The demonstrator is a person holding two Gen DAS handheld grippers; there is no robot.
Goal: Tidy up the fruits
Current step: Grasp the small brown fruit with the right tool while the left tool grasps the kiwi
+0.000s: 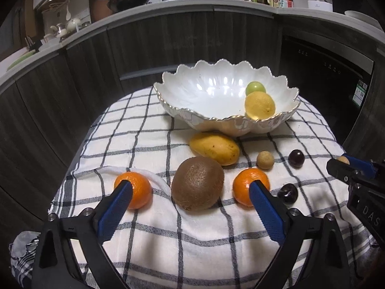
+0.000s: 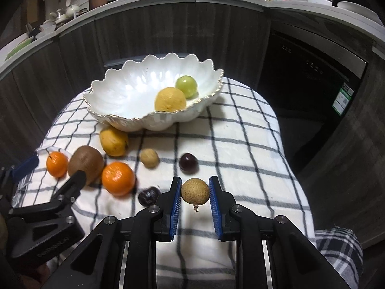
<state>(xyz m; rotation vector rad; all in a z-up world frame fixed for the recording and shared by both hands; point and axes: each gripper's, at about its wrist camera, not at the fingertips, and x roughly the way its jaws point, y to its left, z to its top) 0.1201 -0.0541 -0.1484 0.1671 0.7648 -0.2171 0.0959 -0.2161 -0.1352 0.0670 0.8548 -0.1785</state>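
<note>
- Both claws are tilted down over a table under a checked cloth point(image 1: 154, 236), facing a white scalloped bowl point(image 1: 182, 89) at the far side.
- Right claw point(image 2: 195, 198): pointed down and forward, lifted clear of the cloth. Jaws drawn in tight on a small tan fruit point(image 2: 195, 191), one blue pad pressing each side, its stem hanging below. In the left view this claw shows only at the right edge, the tan fruit peeking between its tips point(image 1: 343, 160).
- Left claw point(image 1: 191, 187): low over the near cloth and angled down. Jaws stand wide with nothing gripped. The kiwi point(image 1: 197, 183) lies in the gap ahead of the fingers; pads clear of it.
- Left fingertip overlaps the left orange point(image 1: 138, 187) in view; right fingertip overlaps the right orange point(image 1: 245, 184). Contact with either cannot be told.
- In the bowl: a lemon point(image 1: 259, 104) at the near right rim, a green fruit point(image 1: 255, 87) just behind it, touching or nearly so.
- On the cloth: a mango point(image 1: 215, 147) just in front of the bowl, behind the kiwi.
- A second tan fruit point(image 1: 265, 160) sits right of the mango.
- Two dark cherries: one point(image 1: 296, 158) further right, one point(image 1: 287, 192) just beside the right orange.
- Behind: dark cabinets and a counter point(image 1: 216, 3) with pans and bottles.
</note>
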